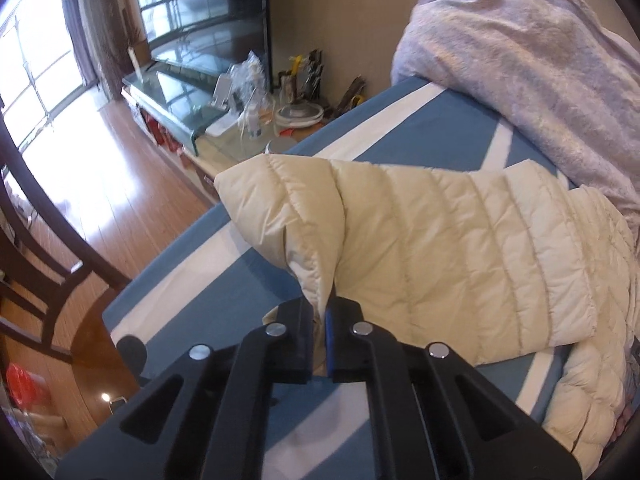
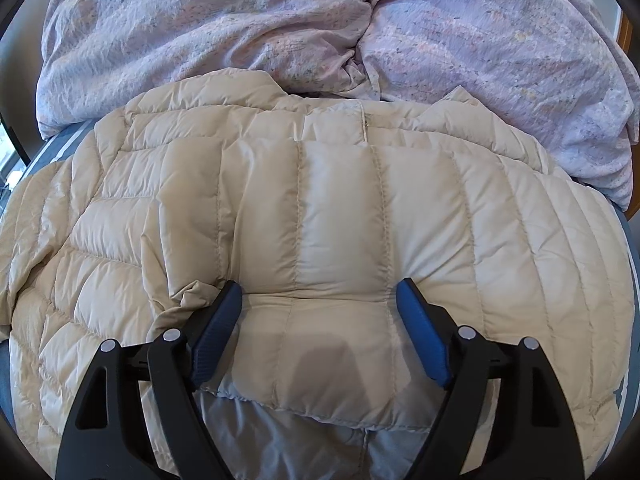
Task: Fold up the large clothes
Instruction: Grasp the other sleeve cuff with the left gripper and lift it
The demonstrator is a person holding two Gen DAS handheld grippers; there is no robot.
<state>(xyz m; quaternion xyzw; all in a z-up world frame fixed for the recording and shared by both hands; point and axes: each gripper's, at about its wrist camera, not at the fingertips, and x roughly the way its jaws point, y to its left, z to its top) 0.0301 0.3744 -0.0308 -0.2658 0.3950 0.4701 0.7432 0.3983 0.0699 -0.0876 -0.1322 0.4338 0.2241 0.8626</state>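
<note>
A cream quilted down jacket (image 1: 440,248) lies on a bed with a blue and white striped sheet (image 1: 224,280). My left gripper (image 1: 320,312) is shut on the edge of the jacket's sleeve and holds it lifted, so the sleeve drapes over the jacket body. In the right wrist view the jacket (image 2: 320,208) fills the middle, with a folded panel lying on top. My right gripper (image 2: 320,300) is open wide, its blue pads (image 2: 218,332) resting on either side of that folded panel, holding nothing.
A rumpled lilac duvet (image 2: 280,28) is piled at the far side of the bed, also in the left wrist view (image 1: 520,52). Beyond the bed's edge stand a glass cabinet with clutter (image 1: 208,100), a wooden floor (image 1: 104,168) and a dark wooden chair (image 1: 36,260).
</note>
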